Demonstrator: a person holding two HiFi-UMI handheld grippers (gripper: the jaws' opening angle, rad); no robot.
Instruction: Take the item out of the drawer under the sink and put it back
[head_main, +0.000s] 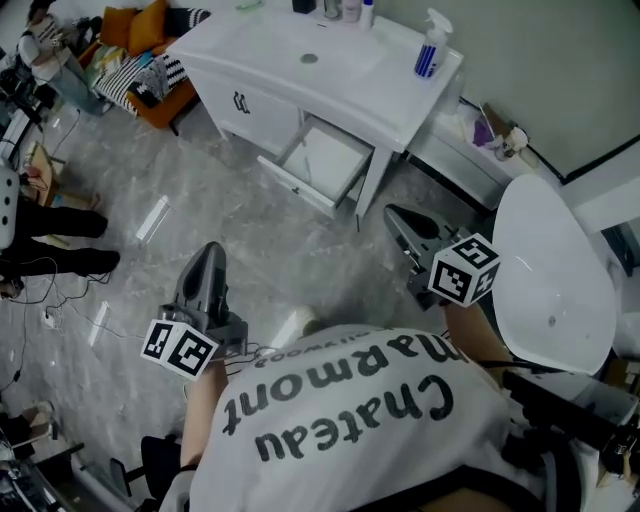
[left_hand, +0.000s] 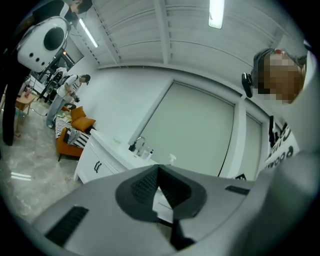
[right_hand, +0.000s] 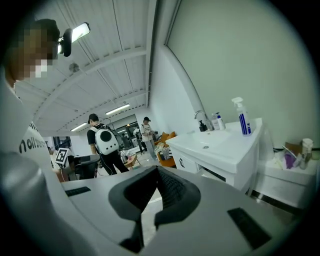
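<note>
A grey marbled floor (head_main: 250, 240) fills the head view. At the upper centre stands a white sink surface (head_main: 390, 105) with a blue spray bottle (head_main: 430, 48) on its right end. Under the sink the drawer (head_main: 325, 160) is pulled open; what it holds cannot be made out. The left claw (head_main: 208, 255), at lower left, and the right claw (head_main: 398, 215), right of centre, both hang above the floor, below the drawer in the frame. Each has its jaws pressed together on nothing.

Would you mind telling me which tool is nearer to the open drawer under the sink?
Right. The right tool sits just below-right of the open drawer in the head view; the left tool is farther off, below-left of it.
</note>
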